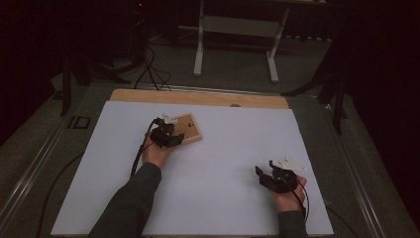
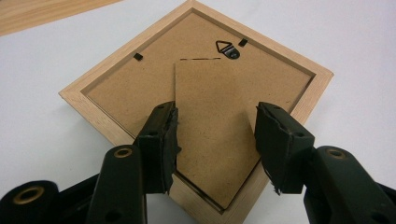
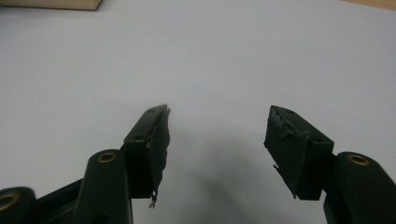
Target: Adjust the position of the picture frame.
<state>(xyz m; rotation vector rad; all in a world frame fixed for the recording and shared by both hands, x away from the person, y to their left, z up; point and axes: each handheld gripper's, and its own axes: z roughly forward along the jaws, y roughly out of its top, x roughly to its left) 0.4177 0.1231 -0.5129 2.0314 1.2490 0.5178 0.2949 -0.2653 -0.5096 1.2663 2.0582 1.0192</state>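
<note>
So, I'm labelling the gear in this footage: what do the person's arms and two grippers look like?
Both forearms wear dark grey long sleeves. The left gripper and right gripper are black, each topped by a pale grey three-cornered plate and trailing a black cable. Each has two blocky black jaws with brass-coloured pivot rings and ragged-edged black pads.
</note>
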